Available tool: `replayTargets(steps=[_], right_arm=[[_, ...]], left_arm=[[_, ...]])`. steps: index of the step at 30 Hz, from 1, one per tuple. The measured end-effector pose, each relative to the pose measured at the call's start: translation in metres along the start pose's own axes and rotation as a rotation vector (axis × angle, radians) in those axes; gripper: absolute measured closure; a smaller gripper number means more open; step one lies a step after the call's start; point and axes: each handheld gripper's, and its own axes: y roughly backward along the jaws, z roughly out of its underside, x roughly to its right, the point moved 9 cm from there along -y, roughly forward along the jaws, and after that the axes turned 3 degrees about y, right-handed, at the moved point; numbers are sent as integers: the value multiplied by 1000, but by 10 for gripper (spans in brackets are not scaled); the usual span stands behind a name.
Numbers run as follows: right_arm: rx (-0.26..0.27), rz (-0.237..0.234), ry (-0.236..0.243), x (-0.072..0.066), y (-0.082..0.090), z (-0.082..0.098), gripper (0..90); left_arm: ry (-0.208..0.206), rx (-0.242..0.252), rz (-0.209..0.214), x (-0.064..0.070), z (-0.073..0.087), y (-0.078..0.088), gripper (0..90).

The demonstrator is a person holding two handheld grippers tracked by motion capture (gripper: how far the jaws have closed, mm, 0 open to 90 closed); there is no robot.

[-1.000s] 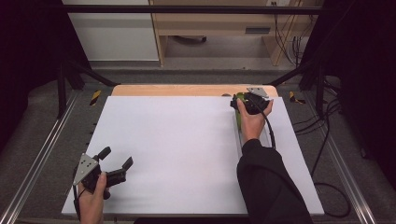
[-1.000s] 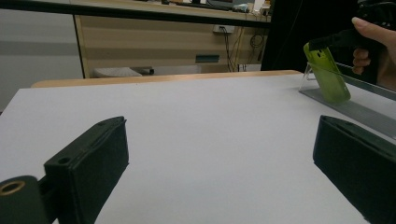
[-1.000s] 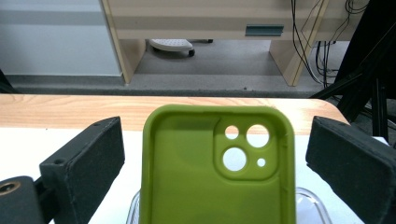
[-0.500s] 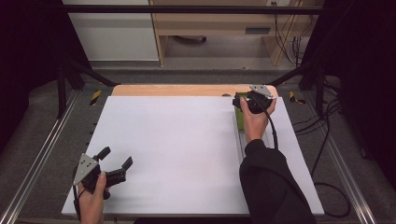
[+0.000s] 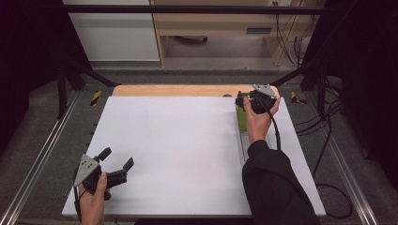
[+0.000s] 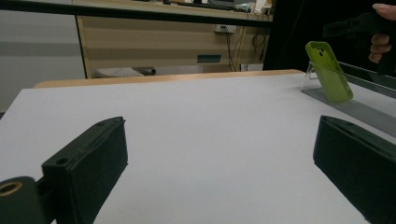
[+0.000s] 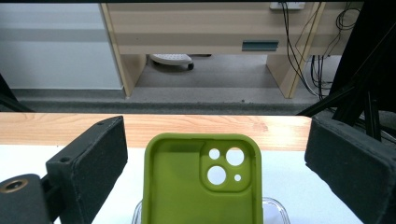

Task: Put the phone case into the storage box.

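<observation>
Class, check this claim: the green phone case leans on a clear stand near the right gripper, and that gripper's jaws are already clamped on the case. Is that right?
Not quite. The right gripper has its jaws apart on either side of the phone case, not clamped on it, as the right gripper view shows. The rest holds: the case leans on the clear stand near that gripper.

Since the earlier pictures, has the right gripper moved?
Yes, a little. In the high view the right gripper has gone toward the wooden far edge of the table, over the green phone case.
</observation>
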Motion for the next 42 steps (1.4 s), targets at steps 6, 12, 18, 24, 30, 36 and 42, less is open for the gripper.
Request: replayTargets(steps=[6,12,18,24,30,36,42], right_arm=[[-1,-2,11,-2,2,0,61],[2,-5,3,1,5,-4,61],[10,-14,-11,4,8,-8,64],[9,-26,5,3,10,-8,63],[8,-38,8,2,12,-9,60],[17,-47,-1,2,16,-12,61],[24,-69,13,-2,20,-14,62]], left_arm=[[-4,0,-2,0,0,0,25],[-15,1,-4,-2,1,-1,25],[-15,4,-7,-3,0,0,26],[-13,3,-7,-2,0,0,26],[-13,1,-7,-2,1,-1,25],[-12,2,-6,-4,1,0,25],[-10,5,-6,-3,0,0,25]])
